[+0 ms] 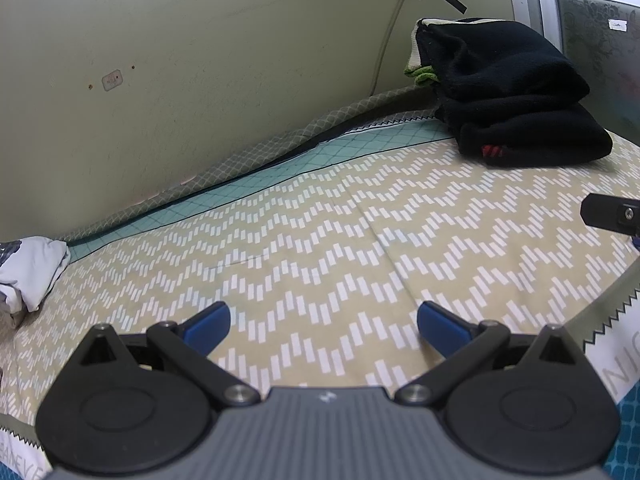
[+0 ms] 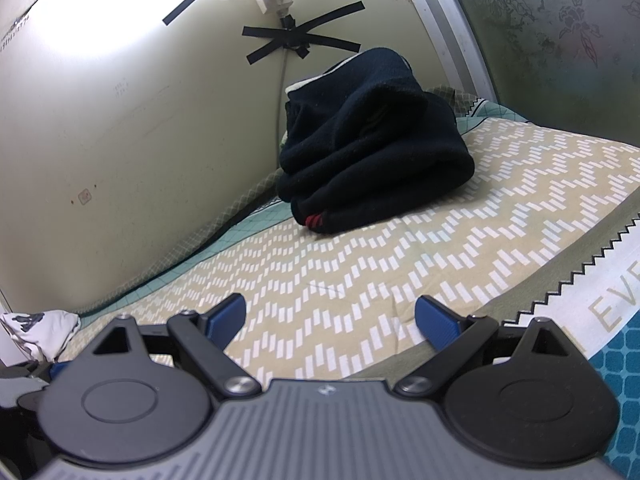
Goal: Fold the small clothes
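Both claws empty, jaws spread wide: left claw (image 1: 323, 326), right claw (image 2: 330, 318), hovering over the bed (image 1: 320, 240). One black stack (image 2: 372, 152) of folded clothes sits far ahead of the right claw, by the wall. One white garment (image 1: 30, 270) lies crumpled far left of the left claw. Risk: reaching for it may snag the bedsheet; a careless pass could topple the stack.

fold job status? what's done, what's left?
Done: dark folded stack sits by the wall. In hand: nothing; left gripper and right gripper are both open over bare bedsheet. Left: crumpled white garment at far left.
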Demonstrator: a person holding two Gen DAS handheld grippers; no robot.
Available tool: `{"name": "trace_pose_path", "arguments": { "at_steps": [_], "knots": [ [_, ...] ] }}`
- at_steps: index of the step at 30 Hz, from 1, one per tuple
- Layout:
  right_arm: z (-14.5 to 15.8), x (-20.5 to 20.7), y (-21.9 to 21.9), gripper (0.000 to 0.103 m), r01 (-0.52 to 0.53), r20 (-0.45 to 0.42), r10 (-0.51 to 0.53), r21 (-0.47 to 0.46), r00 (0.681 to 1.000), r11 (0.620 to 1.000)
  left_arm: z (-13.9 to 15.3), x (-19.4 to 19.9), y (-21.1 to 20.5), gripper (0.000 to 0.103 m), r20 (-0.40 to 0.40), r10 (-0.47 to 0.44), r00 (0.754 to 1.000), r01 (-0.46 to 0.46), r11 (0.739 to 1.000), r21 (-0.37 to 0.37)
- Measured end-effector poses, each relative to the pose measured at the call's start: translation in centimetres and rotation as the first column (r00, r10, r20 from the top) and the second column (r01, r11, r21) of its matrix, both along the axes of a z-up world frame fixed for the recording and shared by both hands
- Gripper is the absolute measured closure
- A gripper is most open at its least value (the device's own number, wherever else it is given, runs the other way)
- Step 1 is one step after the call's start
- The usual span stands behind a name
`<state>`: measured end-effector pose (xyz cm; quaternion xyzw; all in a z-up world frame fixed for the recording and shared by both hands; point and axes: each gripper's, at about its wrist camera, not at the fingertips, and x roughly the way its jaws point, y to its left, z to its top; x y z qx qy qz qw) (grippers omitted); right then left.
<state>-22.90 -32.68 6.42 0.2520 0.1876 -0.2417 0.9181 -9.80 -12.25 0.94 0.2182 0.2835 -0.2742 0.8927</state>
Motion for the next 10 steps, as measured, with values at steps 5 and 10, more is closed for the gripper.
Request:
{"name": "trace_pose_path", "arguments": {
  "at_steps": [5,10],
  "knots": [
    [-0.01,0.00,-0.04,0.013,-0.001,0.000,0.001,0.000,1.000,1.000,0.06,-0.24,0.05,0.000,0.002,-0.021,1.000,0.021,1.000,-0.005],
    [-0.01,0.08,-0.02,0.013,-0.001,0.000,0.001,0.000,1.000,1.000,0.14,-0.29,0.05,0.000,0.008,-0.026,1.000,0.026,1.000,-0.009]
  ]
}}
